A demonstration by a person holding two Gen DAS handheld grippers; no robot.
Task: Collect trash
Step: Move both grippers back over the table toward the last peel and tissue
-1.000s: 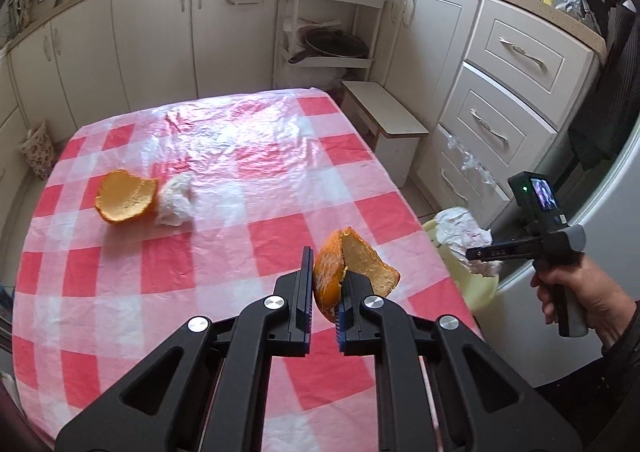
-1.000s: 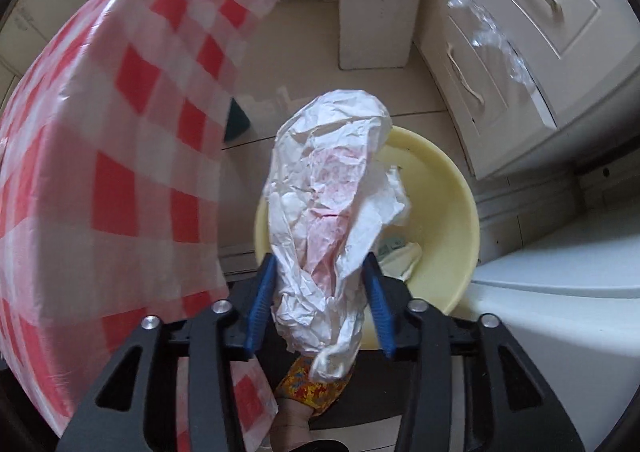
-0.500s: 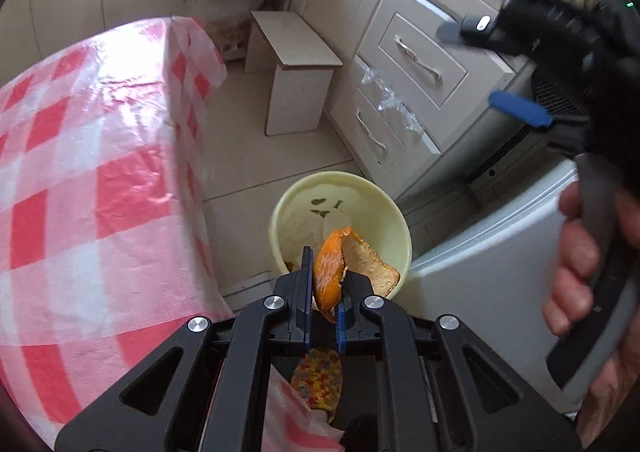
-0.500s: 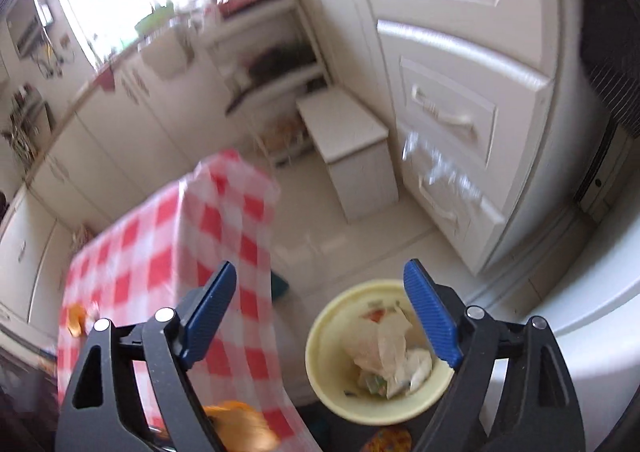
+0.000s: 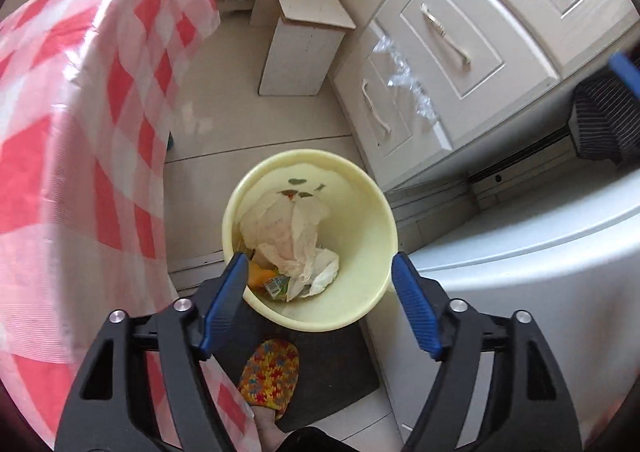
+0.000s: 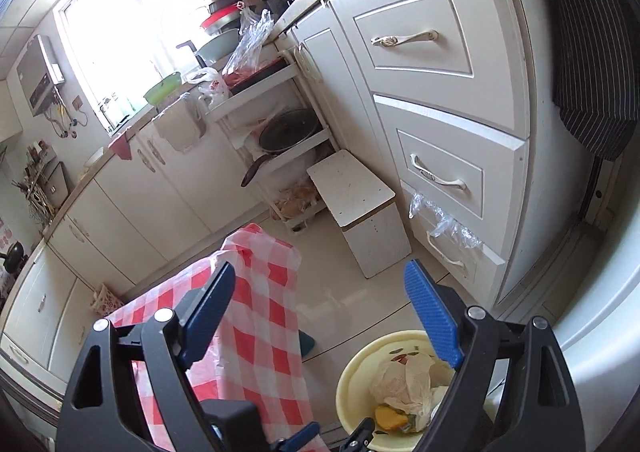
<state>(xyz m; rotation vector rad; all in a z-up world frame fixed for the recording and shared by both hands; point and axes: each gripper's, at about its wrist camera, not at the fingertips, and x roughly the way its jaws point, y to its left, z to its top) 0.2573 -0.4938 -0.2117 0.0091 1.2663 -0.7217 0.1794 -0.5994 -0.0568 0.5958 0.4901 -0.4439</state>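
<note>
The piece of orange peel (image 5: 259, 276) has dropped from the left claw (image 5: 318, 302), whose jaws have just been opening, into the round pale-yellow plastic bin (image 5: 360, 219). It lies at seven o'clock of the crumpled white paper (image 5: 288, 236). The right claw (image 6: 320, 316) gapes empty.

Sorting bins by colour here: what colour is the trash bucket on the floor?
Pale yellow; the bucket shows best in the left wrist view.

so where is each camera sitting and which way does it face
Left wrist: on the left gripper, above the yellow bin, facing steeply down; jaws open and empty, having just opened; a slippered foot shows below.
Right wrist: on the right gripper, higher, facing across the kitchen toward the drawers and window; jaws open, empty.
Shared: the bin with crumpled paper and orange peel, the checked tablecloth, the white stool.
</note>
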